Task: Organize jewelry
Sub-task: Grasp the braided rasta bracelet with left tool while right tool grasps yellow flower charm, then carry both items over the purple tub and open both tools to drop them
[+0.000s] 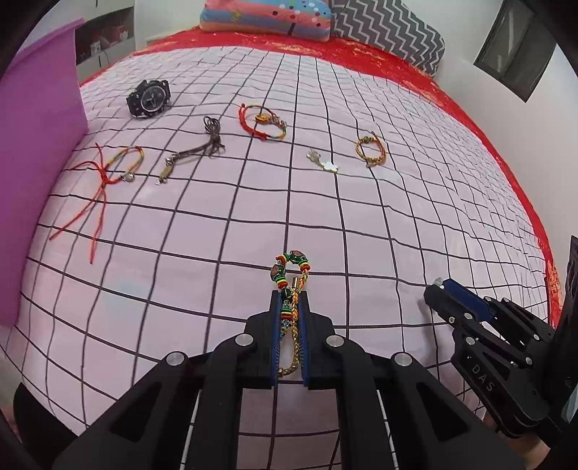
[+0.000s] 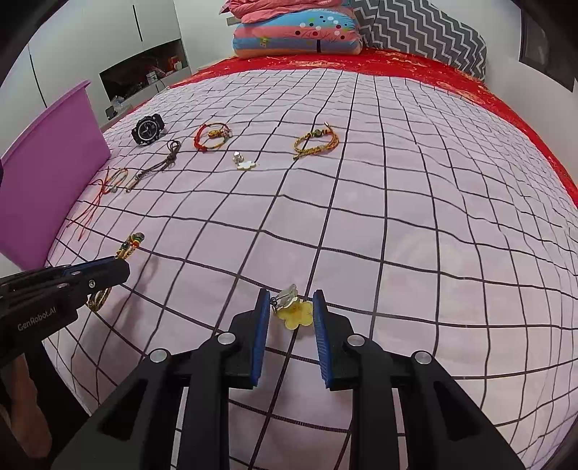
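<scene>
My left gripper [image 1: 289,294] is shut on a braided bracelet with green, red and yellow beads [image 1: 290,265], whose beaded loop sticks out past the tips and hangs just above the checked sheet [image 1: 216,253]. From the right wrist view the left gripper [image 2: 108,269] holds that bracelet [image 2: 130,245] at the left. My right gripper [image 2: 291,294] is shut on a yellow flower clip [image 2: 295,313]; its pads [image 2: 261,325] touch the metal clasp and a petal. The right gripper [image 1: 438,285] shows at the lower right in the left wrist view.
A purple box [image 1: 36,144] stands at the left bed edge. On the sheet lie a black watch [image 1: 149,98], a red string bracelet [image 1: 119,164], a brown cord necklace [image 1: 195,148], a red-and-yellow bracelet [image 1: 262,121], a white flower clip [image 1: 325,163] and a yellow braided bracelet [image 1: 370,150]. Pillows [image 1: 267,16] lie at the far end.
</scene>
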`<state>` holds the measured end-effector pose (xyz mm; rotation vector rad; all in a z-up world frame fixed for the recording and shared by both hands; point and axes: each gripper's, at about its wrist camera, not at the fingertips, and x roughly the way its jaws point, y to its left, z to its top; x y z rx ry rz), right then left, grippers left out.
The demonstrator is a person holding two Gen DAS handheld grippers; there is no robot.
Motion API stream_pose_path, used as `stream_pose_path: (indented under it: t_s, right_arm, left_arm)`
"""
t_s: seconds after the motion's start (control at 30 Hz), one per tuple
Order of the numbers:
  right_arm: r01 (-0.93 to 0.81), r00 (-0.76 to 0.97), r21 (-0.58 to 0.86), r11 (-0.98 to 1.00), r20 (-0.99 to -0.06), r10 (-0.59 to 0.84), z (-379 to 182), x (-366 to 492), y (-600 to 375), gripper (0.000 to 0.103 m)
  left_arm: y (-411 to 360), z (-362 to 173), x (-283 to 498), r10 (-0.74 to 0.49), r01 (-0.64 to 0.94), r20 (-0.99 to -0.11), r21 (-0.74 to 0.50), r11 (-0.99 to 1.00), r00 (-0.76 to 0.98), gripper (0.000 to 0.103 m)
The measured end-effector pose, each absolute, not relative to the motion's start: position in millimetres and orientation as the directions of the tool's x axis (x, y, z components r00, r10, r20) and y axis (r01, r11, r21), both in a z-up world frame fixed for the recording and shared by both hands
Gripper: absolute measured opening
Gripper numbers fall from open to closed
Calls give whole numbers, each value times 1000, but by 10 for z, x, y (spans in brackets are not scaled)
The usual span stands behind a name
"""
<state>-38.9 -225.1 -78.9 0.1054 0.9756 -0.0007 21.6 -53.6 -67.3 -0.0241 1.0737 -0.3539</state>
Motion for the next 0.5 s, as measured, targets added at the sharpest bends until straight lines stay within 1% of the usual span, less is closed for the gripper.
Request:
stream_pose_path:
  t_s: [0.3, 0.5]
  right_arm:
    - [37, 616, 95, 995, -786, 52, -466, -522, -2142, 24]
    - [22, 651, 106, 994, -756, 66, -219, -572, -2022, 24]
  left_arm:
    - [-345, -413, 82, -302, 287, -827, -179, 941, 474, 9]
    - [-152, -104, -22, -311, 286, -791, -179, 941, 527, 9]
